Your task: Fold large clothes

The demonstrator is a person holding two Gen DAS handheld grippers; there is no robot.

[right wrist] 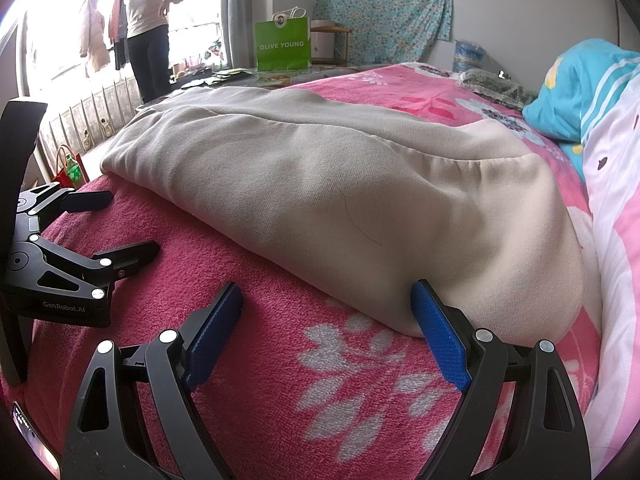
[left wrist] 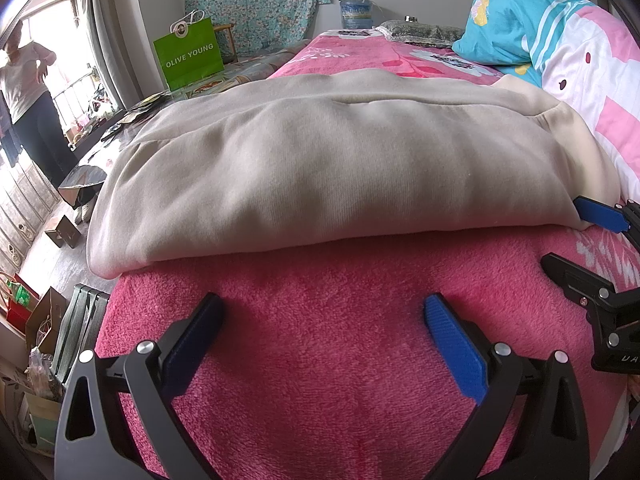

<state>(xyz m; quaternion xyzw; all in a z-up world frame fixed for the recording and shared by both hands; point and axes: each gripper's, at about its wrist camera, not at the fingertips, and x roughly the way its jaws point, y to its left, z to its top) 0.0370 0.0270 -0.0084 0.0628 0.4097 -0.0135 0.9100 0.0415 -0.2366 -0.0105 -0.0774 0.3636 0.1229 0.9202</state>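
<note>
Beige folded garment (left wrist: 320, 168) lies across the pink fleece blanket (left wrist: 320, 340) on the bed. Left gripper (left wrist: 324, 320) hovers spread and empty just before its near edge; right gripper (right wrist: 326, 308) is spread too, one fingertip (right wrist: 424, 300) beside the cloth.

A bed covered by a fuzzy pink blanket (left wrist: 320, 340) with white flower prints carries everything. A folded beige garment (left wrist: 320, 160) lies across the blanket's middle. Along one side lies a pink-and-white quilt (left wrist: 600, 92) with a blue pillow (left wrist: 508, 28) against it. A dark patterned cushion (left wrist: 420, 32) rests at the far end.
</note>
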